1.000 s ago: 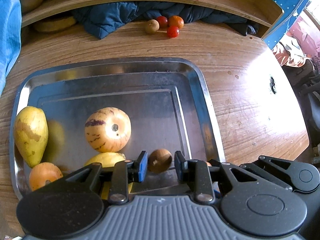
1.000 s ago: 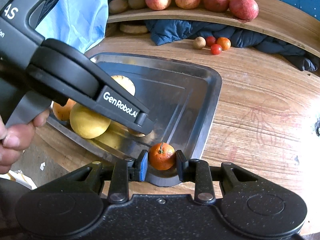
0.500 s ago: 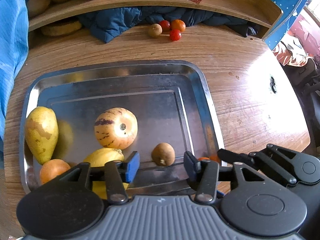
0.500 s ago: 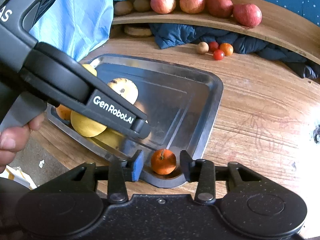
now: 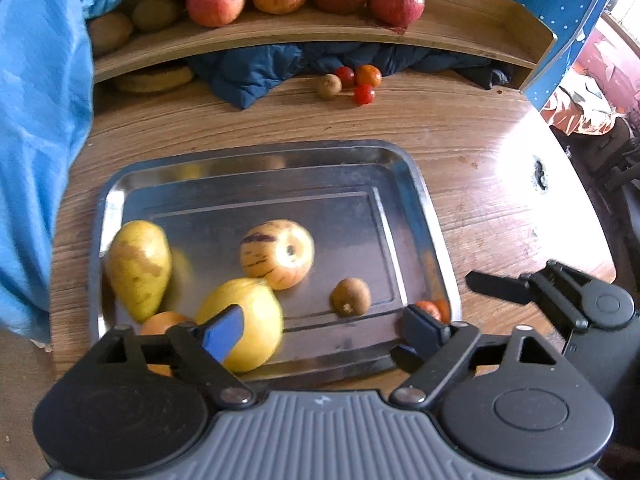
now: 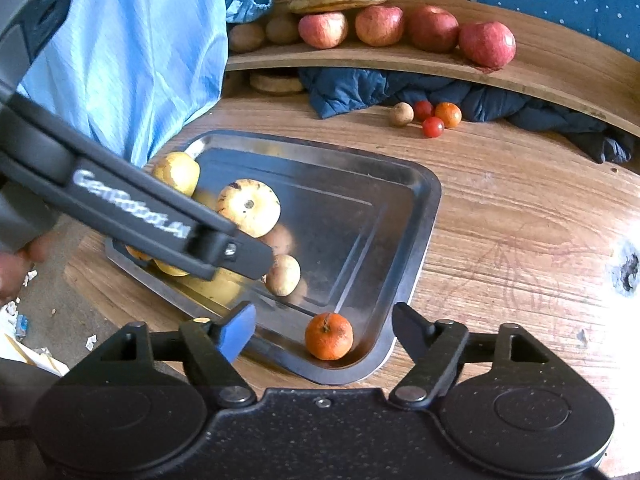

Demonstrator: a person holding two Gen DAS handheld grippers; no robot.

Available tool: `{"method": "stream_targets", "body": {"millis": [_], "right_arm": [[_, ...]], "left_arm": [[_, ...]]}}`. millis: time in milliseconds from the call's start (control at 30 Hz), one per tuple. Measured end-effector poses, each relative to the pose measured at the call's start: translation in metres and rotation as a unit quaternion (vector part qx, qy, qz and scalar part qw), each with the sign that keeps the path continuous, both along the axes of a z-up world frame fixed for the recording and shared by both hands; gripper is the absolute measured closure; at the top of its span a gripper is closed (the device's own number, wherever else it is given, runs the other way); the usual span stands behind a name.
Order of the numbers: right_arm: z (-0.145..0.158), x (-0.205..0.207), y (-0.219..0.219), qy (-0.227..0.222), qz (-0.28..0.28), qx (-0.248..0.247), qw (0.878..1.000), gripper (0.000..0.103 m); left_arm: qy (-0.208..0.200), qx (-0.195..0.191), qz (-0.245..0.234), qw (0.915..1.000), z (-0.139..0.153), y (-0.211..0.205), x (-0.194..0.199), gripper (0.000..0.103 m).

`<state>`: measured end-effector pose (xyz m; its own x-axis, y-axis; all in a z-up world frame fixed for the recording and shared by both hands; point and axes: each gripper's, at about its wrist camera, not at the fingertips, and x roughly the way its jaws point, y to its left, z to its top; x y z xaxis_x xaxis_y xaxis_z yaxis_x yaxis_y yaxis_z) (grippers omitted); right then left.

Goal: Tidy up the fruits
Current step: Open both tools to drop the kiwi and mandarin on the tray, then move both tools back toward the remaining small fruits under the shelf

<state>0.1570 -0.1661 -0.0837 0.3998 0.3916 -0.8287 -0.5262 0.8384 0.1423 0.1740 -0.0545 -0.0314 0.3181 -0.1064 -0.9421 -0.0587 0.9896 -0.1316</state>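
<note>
**Two fruits let go on the tray**

Our left tongs [image 5: 324,326] have just been opening and now stand spread wide, with nothing pinched. The small brown fruit [image 5: 350,297] lies free on the metal tray [image 5: 256,152], just past the tips. We think we set it there so it sits with the others: the pear [image 5: 138,268] at nine o'clock on the tray, the striped yellow fruit [image 5: 277,254] in the middle, the big yellow fruit [image 5: 240,322] at seven o'clock.

Our right tongs [image 6: 324,328] have just been opening too and are spread, holding nothing. The little orange [image 6: 329,336] rests between them in the tray's corner, where the rim stops it rolling.

Four small fruits [image 6: 426,116] wait on the table [image 6: 500,220] at twelve o'clock. We guess those come next.
</note>
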Motion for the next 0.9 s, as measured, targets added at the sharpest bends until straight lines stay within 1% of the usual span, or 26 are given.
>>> {"method": "stream_targets", "body": {"millis": [100,200,367,467,633,733,900], "right_arm": [[0.001,0.001,0.002,0.001,0.002,0.001,1.000,0.018],[0.002,0.002,0.005,0.003,0.003,0.003,1.000,0.014],[0.001,0.003,0.009,0.008,0.008,0.002,1.000,0.007],[0.000,0.004,0.013,0.010,0.011,0.002,1.000,0.005],[0.000,0.007,0.018,0.011,0.019,0.005,1.000,0.005],[-0.001,0.009,0.023,0.012,0.021,0.007,1.000,0.005],[-0.001,0.017,0.029,0.013,0.024,0.010,1.000,0.005]], "left_arm": [[0.010,0.006,-0.002,0.9999,0.001,0.006,-0.008,0.007],[0.029,0.017,-0.005,0.9994,-0.001,0.013,-0.017,0.005],[0.062,0.034,0.018,0.9974,-0.009,0.030,-0.028,0.003],[0.079,0.045,0.036,0.9952,-0.014,0.038,-0.030,0.003],[0.096,0.055,0.064,0.9918,-0.018,0.055,-0.030,0.003],[0.098,0.059,0.074,0.9906,-0.018,0.063,-0.028,0.003],[0.096,0.065,0.074,0.9905,-0.015,0.073,-0.020,0.002]]}}
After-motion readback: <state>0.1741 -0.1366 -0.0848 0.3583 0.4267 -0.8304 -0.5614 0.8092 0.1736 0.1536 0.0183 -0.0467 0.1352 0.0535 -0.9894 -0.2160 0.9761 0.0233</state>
